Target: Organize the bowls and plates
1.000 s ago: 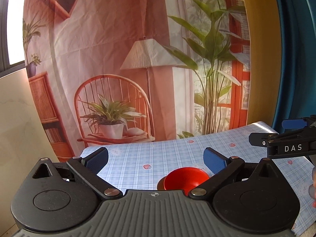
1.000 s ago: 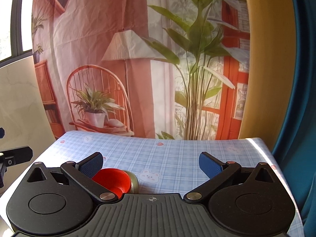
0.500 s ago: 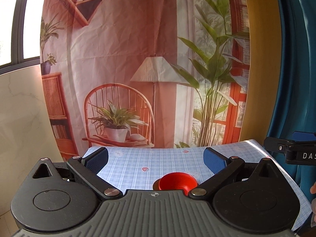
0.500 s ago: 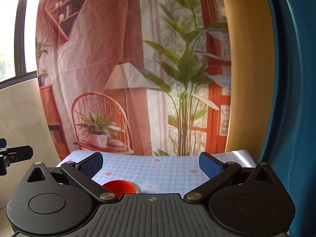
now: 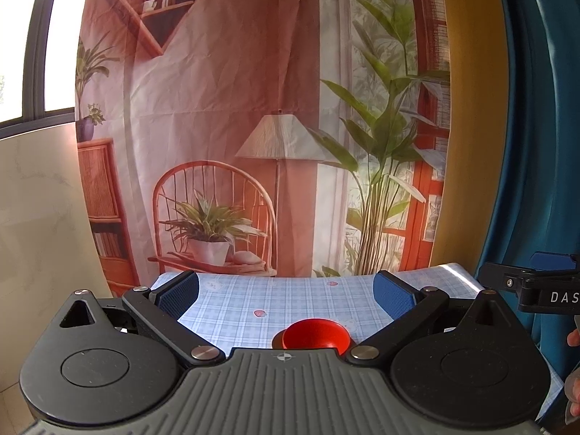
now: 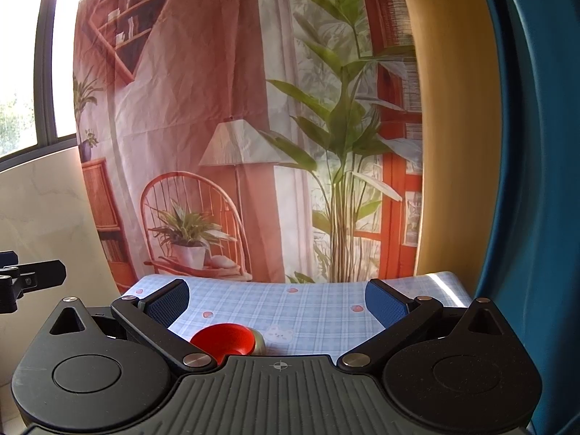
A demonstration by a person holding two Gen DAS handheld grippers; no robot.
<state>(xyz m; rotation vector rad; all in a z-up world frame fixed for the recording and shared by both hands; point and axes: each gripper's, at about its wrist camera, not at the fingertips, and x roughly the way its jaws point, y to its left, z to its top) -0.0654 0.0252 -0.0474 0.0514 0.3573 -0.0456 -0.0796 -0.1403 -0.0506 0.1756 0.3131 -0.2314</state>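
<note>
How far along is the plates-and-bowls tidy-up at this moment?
Possibly done: the red bowl sits against a gold-rimmed dish on the checked tablecloth; whether they are nested is unclear. In hand: nothing; the left gripper and right gripper are open and empty. What is left cannot be judged; the near table is hidden.

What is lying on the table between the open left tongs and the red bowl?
Nothing: in the left wrist view only bare checked tablecloth shows between the left tongs and the red bowl.

White letters "DAS" stand on the black right claw (image 5: 543, 291), cut off at the picture's edge.
</note>
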